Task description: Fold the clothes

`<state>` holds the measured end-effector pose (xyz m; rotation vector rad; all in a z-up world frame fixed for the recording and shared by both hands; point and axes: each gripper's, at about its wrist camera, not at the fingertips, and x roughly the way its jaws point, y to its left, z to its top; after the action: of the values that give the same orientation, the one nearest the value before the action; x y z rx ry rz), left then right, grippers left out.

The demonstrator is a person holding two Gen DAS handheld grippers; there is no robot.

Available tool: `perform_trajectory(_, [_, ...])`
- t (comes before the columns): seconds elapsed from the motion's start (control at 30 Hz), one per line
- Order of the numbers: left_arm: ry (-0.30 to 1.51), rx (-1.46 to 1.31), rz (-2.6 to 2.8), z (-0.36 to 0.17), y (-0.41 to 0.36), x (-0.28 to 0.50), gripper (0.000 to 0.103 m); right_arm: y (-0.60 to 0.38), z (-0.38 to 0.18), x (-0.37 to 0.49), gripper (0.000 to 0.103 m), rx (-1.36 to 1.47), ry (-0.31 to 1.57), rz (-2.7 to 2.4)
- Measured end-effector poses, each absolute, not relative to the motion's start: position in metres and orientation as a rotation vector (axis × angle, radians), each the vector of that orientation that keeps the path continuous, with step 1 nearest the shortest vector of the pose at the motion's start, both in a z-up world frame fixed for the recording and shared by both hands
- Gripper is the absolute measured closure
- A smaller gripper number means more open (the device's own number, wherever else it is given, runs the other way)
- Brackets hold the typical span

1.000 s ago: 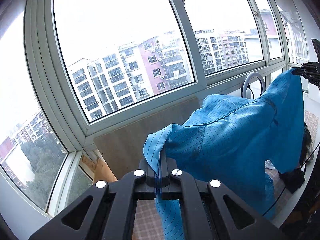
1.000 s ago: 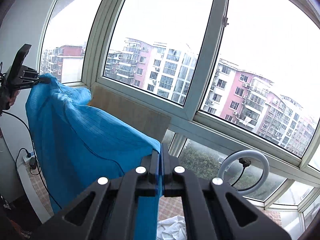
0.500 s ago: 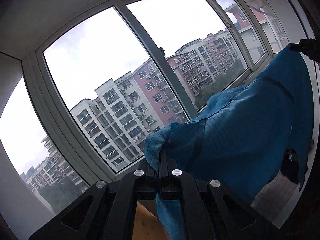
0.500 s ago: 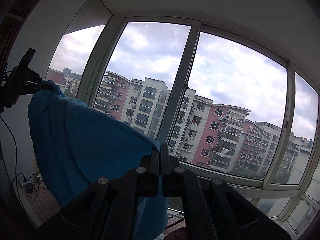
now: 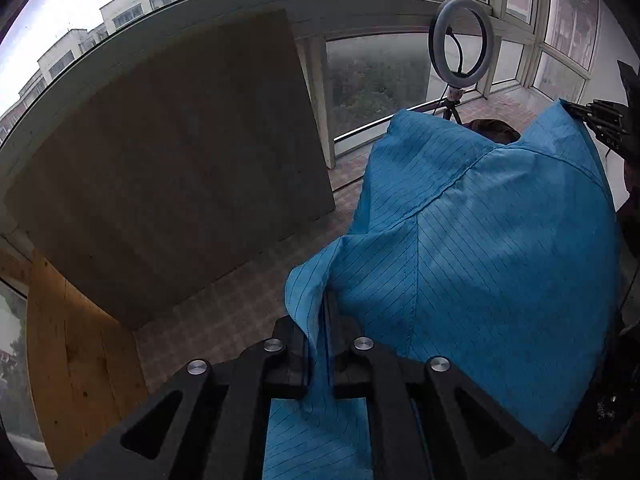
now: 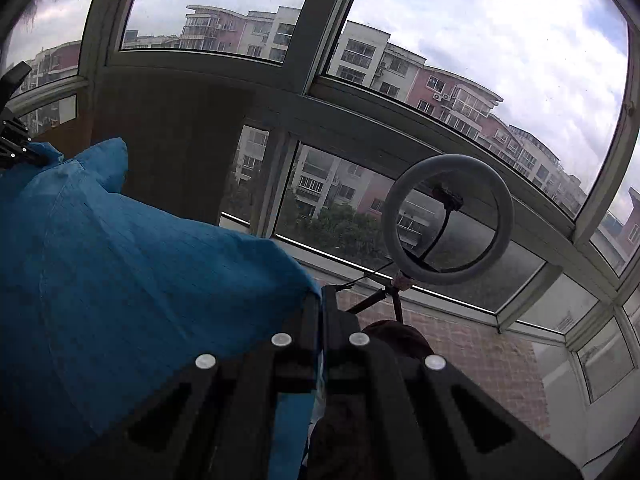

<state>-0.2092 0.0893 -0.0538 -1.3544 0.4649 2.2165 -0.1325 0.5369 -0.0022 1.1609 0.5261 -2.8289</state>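
Observation:
A blue pinstriped garment hangs in the air, stretched between both grippers. My left gripper is shut on one edge of it, with cloth trailing down between the fingers. My right gripper is shut on the other edge of the same garment. The right gripper also shows at the far right of the left wrist view, and the left gripper at the far left of the right wrist view.
A large brown board leans against the window frame over a wooden stand. A ring light on a tripod stands on the tiled floor by the windows; it also shows in the right wrist view. A dark heap lies below it.
Both grippers have tipped down from pointing up at the windows, so the board, floor and ring light are now in view. The garment stays held between them.

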Motion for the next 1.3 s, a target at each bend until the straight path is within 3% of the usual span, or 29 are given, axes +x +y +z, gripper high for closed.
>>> perform_trajectory(0.1, [0.387, -1.588, 2.121, -0.149, 0.073, -0.219, 0.096, 0.542, -0.117, -0.155, 0.102, 1.467, 0.569, -2.661])
perform_trajectory(0.23, [0.354, -1.722, 2.106, -0.185, 0.033, -0.201, 0.096, 0.549, -0.196, -0.145, 0.102, 1.7, 0.646, -2.471])
perform_trajectory(0.33, [0.308, -1.73, 2.1, -0.181, 0.014, -0.203, 0.089, 0.551, -0.202, -0.143, 0.1, 1.774, 0.637, -2.345])
perform_trajectory(0.43, [0.376, -1.692, 2.105, -0.175, 0.024, -0.22, 0.077, 0.551, -0.171, -0.149, 0.093, 1.763, 0.521, -2.287])
perform_trajectory(0.47, [0.382, -1.676, 2.102, -0.176, 0.026, -0.228, 0.074, 0.548, -0.155, -0.153, 0.085, 1.729, 0.471, -2.286])
perform_trajectory(0.53, [0.36, -1.656, 2.045, -0.183, 0.037, -0.25, 0.069, 0.534, -0.132, -0.164, 0.05, 1.64, 0.391, -2.271])
perform_trajectory(0.57, [0.377, -1.648, 2.009, -0.189, 0.048, -0.26, 0.064, 0.527, -0.12, -0.17, 0.026, 1.595, 0.352, -2.261])
perform_trajectory(0.6, [0.426, -1.639, 1.977, -0.194, 0.062, -0.264, 0.061, 0.52, -0.127, -0.179, 0.023, 1.598, 0.368, -2.231])
perform_trajectory(0.73, [0.651, -1.603, 1.883, -0.212, 0.105, -0.273, 0.057, 0.493, -0.167, -0.216, 0.023, 1.645, 0.478, -2.092])
perform_trajectory(0.83, [0.711, -1.613, 1.837, -0.228, 0.117, -0.281, 0.057, 0.485, -0.208, -0.238, 0.023, 1.709, 0.516, -1.98])
perform_trajectory(0.9, [0.695, -1.642, 1.811, -0.238, 0.117, -0.283, 0.066, 0.489, -0.232, -0.242, 0.023, 1.773, 0.428, -1.903])
perform_trajectory(0.93, [0.689, -1.657, 1.81, -0.242, 0.116, -0.282, 0.088, 0.491, -0.241, -0.24, 0.024, 1.8, 0.381, -1.867])
perform_trajectory(0.97, [0.68, -1.659, 1.815, -0.244, 0.115, -0.28, 0.101, 0.491, -0.248, -0.236, 0.033, 1.818, 0.349, -1.835])
perform_trajectory(1.0, [0.667, -1.646, 1.828, -0.243, 0.113, -0.275, 0.103, 0.49, -0.253, -0.23, 0.064, 1.824, 0.344, -1.807])
perform_trajectory(1.07, [0.611, -1.618, 1.852, -0.234, 0.107, -0.265, 0.103, 0.486, -0.253, -0.216, 0.099, 1.811, 0.324, -1.783])
perform_trajectory(1.3, [0.589, -1.479, 2.061, -0.156, 0.083, -0.242, 0.103, 0.483, -0.181, -0.191, 0.1, 1.622, 0.343, -1.996])
